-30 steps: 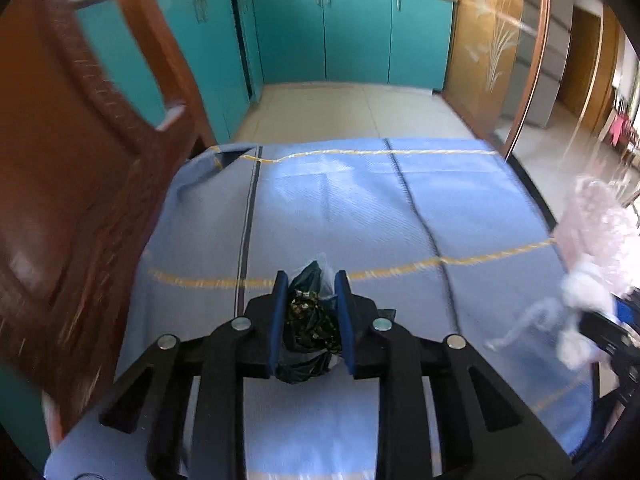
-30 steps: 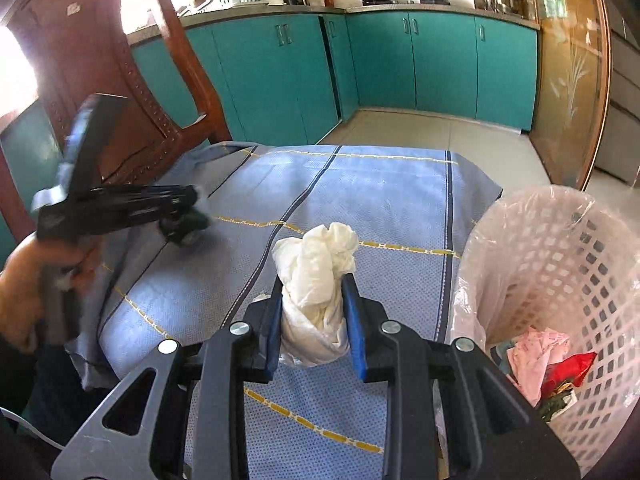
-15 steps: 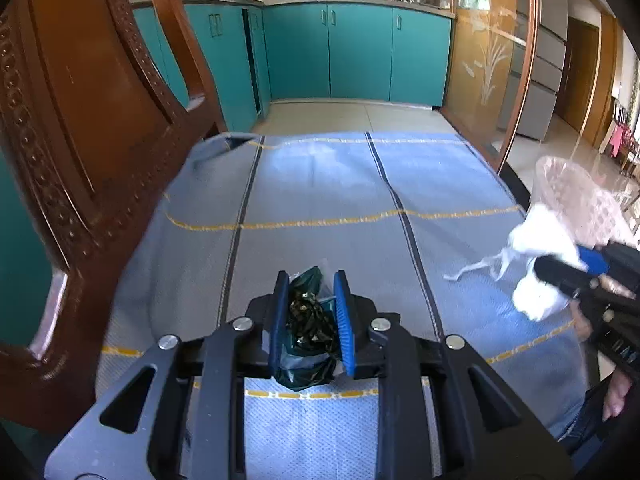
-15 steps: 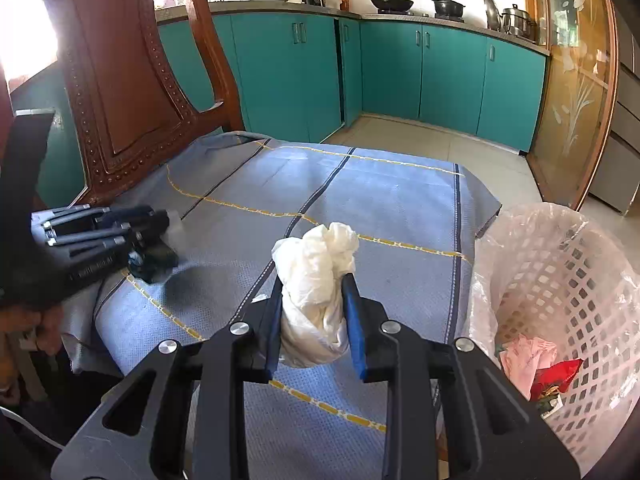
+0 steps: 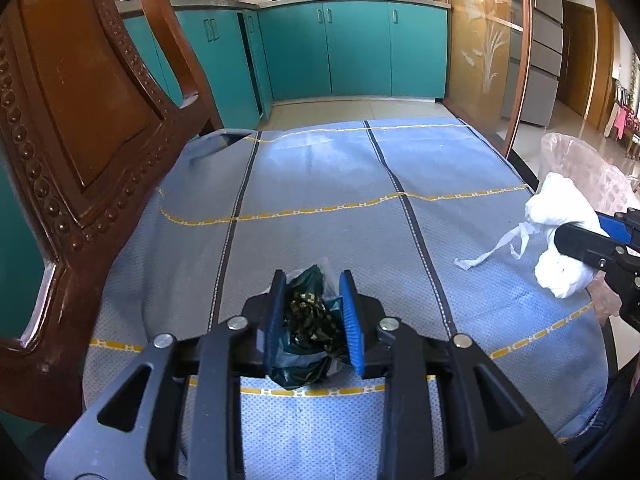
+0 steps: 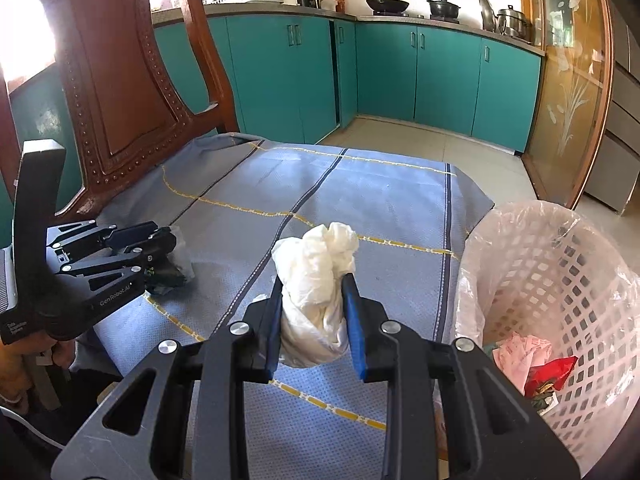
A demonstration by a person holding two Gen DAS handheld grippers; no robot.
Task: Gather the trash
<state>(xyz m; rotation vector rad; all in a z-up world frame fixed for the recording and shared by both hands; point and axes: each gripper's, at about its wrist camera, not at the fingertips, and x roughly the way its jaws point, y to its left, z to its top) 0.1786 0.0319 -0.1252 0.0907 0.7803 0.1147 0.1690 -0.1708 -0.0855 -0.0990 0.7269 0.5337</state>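
White tissue wad clamped upright in right tongs; basket lower right, nearer right hand; left tongs, just been loosening, around dark wrapper

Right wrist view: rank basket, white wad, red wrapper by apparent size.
1. basket: largest by far.
2. white wad: mid; it sits close to the lens in the right claw, so it looks inflated.
3. red wrapper: smallest, partly buried in the basket.
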